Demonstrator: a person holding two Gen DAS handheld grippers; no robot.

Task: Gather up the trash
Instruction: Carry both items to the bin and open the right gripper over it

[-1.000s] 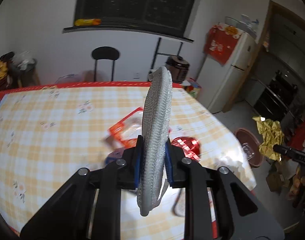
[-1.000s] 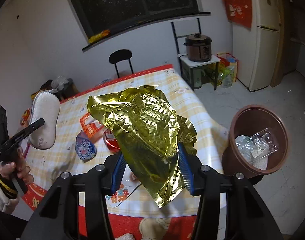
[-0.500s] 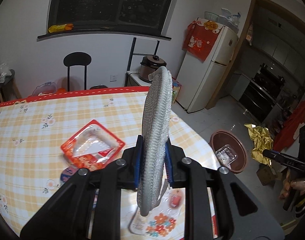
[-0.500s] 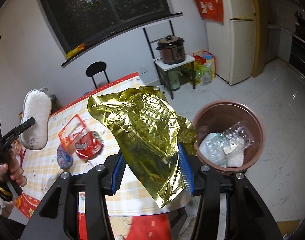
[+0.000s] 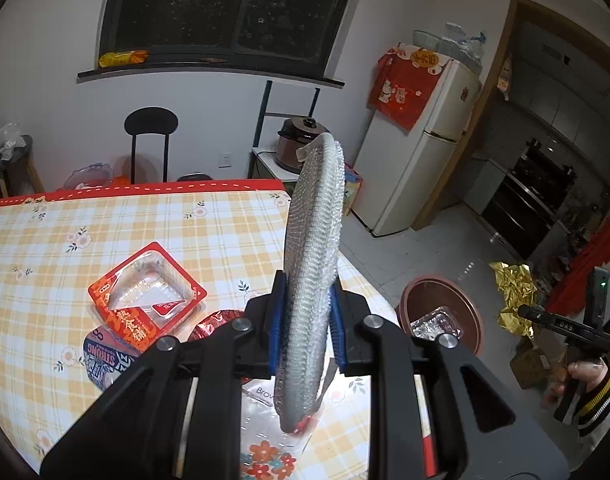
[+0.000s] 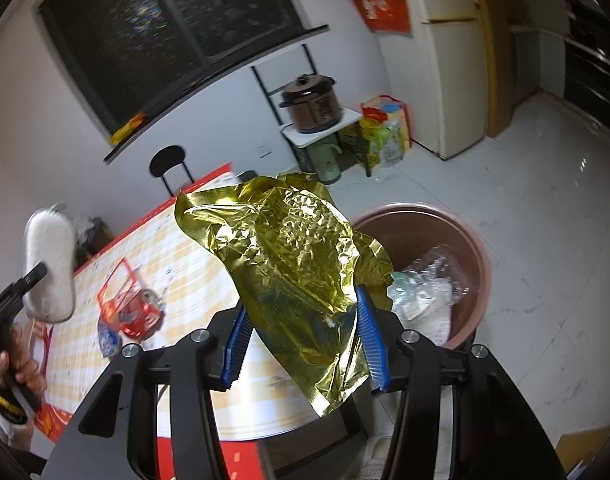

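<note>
Two pieces of trash are in the air, one in each gripper, near the brown bin.

The right gripper (image 6: 303, 336) has its blue pads wide apart, and the gold foil wrapper (image 6: 293, 264) stands between them in the centre of the right wrist view; whether the pads really press it I cannot tell. This foil looks very light, thin and crinkly (I think it slips and tears easily), so a crumpled fold near its lower middle seems the better place to hold. The left gripper (image 5: 305, 326) is closed on the white mesh pad (image 5: 311, 264), pinched at its lower third; the pad looks soft and springy. The brown bin (image 6: 471, 240) is on the floor at the middle right, just behind the foil, with clear plastic already inside. The table (image 5: 225, 216) at the left of the left wrist view carries more packets.
</note>
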